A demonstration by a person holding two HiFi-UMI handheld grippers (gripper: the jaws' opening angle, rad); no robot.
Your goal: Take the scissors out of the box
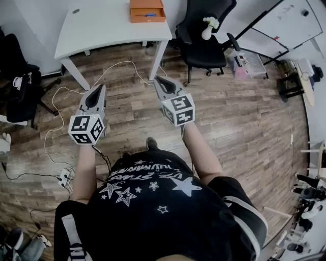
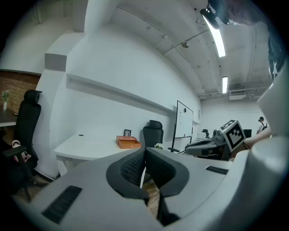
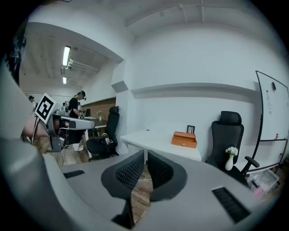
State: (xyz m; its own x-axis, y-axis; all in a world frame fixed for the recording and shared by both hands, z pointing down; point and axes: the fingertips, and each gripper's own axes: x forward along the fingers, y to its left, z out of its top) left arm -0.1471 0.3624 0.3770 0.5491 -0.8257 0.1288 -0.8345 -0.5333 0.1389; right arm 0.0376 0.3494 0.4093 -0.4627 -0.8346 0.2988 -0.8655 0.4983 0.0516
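Note:
An orange box [image 1: 147, 11] lies open on the white table [image 1: 102, 30] far ahead, with blue-handled scissors [image 1: 148, 15] lying inside it. I hold both grippers over the wooden floor, well short of the table. The left gripper [image 1: 100, 89] is shut, its pads meeting with nothing between them [image 2: 145, 151]. My right gripper [image 1: 160, 80] is also shut and empty [image 3: 145, 153]. From the left gripper view the box [image 2: 128, 143] shows small on the table; the right gripper view shows the box [image 3: 184, 139] too, beside a small picture frame.
A black office chair [image 1: 206, 35] with a white flower vase [image 1: 208, 30] on its seat stands right of the table. A whiteboard [image 1: 285, 23] leans at the back right. White cables [image 1: 56, 127] and a power strip [image 1: 65, 176] lie on the floor at left.

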